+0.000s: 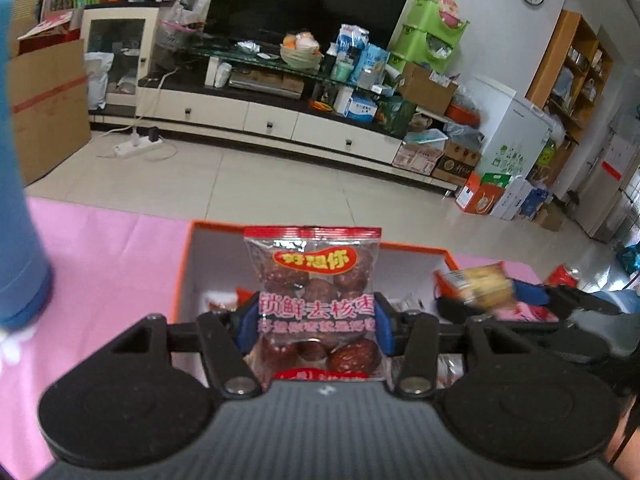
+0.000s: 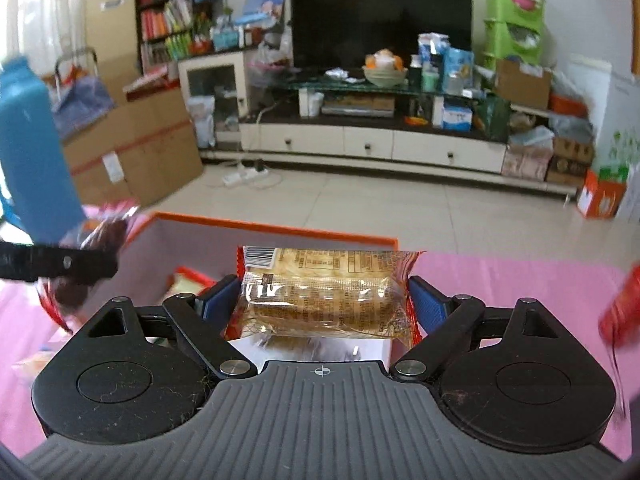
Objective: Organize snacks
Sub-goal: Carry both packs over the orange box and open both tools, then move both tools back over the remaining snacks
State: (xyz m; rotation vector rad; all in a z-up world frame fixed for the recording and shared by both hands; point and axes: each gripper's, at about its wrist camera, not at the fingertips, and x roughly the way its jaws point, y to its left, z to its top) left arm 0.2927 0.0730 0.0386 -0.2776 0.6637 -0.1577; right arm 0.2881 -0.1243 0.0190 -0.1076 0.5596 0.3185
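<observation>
My left gripper is shut on a clear packet of red dates with a red top seam and pink print, held upright over the orange-rimmed white box. My right gripper is shut on a clear packet of golden pastry with red ends, held flat over the same box. In the left wrist view the right gripper with its pastry packet shows blurred at the right. In the right wrist view the left gripper's finger and the date packet show at the left. Other snack packets lie inside the box.
A blue bottle stands on the pink tablecloth left of the box; it also shows in the right wrist view. A blurred red packet lies at the right edge. A tiled floor and a TV cabinet lie beyond the table.
</observation>
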